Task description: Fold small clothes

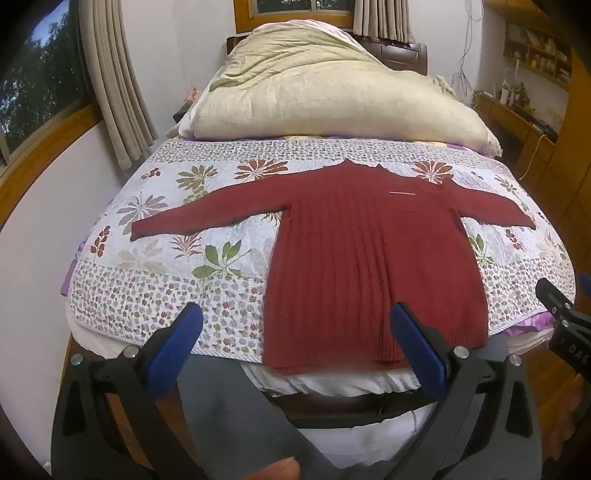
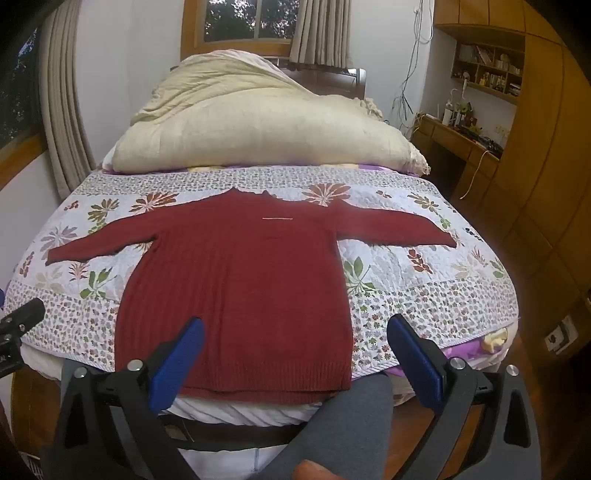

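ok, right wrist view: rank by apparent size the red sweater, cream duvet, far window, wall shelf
1. Dark red knit sweater, though nearest the camera
2. Bunched cream duvet, close behind it
3. Wood-framed far window
4. Wooden wall shelf

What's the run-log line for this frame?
stage: pre-fold | red knit sweater: flat on floral quilt, sleeves spread | left gripper: open, empty | right gripper: open, empty | contact: none

place: home bedroom | ahead of claw: bed [image 2: 424, 295] with floral quilt [image 2: 406, 266], cream duvet [image 2: 258, 129] heaped beyond | far end: curtained window [image 2: 240, 18] | right of claw: wooden desk [image 2: 458, 140], cluttered wall shelves [image 2: 487, 70]
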### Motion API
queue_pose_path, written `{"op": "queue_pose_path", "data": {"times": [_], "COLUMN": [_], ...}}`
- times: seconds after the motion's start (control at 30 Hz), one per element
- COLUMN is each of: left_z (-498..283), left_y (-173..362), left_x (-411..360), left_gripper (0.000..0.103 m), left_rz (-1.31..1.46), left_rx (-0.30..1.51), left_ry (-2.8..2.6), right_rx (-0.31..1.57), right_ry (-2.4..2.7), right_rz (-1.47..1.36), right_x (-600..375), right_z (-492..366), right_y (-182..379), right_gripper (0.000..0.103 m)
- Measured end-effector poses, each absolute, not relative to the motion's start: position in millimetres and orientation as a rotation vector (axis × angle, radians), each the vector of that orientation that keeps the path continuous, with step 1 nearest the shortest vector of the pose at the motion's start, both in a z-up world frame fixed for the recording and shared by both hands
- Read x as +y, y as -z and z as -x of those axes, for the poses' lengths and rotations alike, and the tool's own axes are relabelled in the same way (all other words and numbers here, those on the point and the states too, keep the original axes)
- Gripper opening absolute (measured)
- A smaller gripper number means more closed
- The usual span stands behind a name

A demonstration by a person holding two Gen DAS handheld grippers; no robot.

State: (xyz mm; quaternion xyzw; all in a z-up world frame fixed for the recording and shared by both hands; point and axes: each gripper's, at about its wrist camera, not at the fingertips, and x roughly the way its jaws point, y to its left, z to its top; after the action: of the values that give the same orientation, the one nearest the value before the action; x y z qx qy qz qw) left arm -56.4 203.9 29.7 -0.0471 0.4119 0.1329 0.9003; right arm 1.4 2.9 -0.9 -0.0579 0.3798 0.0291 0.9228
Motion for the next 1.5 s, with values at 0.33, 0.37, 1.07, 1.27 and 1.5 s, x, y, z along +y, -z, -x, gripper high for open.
{"op": "queue_pose_path", "data": {"times": [0.33,0.37,1.07,1.27,1.5], "left_z": [55.6,55.3,55.1,54.9,55.1], "left_y": [-30.3,-30.3,-31.0,-31.4,-30.8], "left_x": [205.0,205.6,207.8,209.6,209.3], "left_gripper": [0.100,0.100,0.100,0.100,0.100], "left_rz": [0.094,0.095,0.095,0.096,0.097], "left_rx": [0.848,0.848,0.846,0.848,0.848], "left_ry": [-0.280,-0.281,-0.281,-0.282,-0.282], "right_rx": [0.781,0.782,0.788,0.787,0.791], "right_ry": [-0.057,-0.058,-0.059,-0.057,-0.056], "right_rz": [0.120,0.121,0.120,0.119,0.119], "right_x": [1.6,1.6,1.7,-0.6,-1.3], "right_z": [-3.4,-3.7,-6.3,-5.6,-5.3], "right_y": [-0.8,-0.6,-0.9,1.3,3.5], "right_gripper": [0.099,0.099,0.099,0.099,0.099]}}
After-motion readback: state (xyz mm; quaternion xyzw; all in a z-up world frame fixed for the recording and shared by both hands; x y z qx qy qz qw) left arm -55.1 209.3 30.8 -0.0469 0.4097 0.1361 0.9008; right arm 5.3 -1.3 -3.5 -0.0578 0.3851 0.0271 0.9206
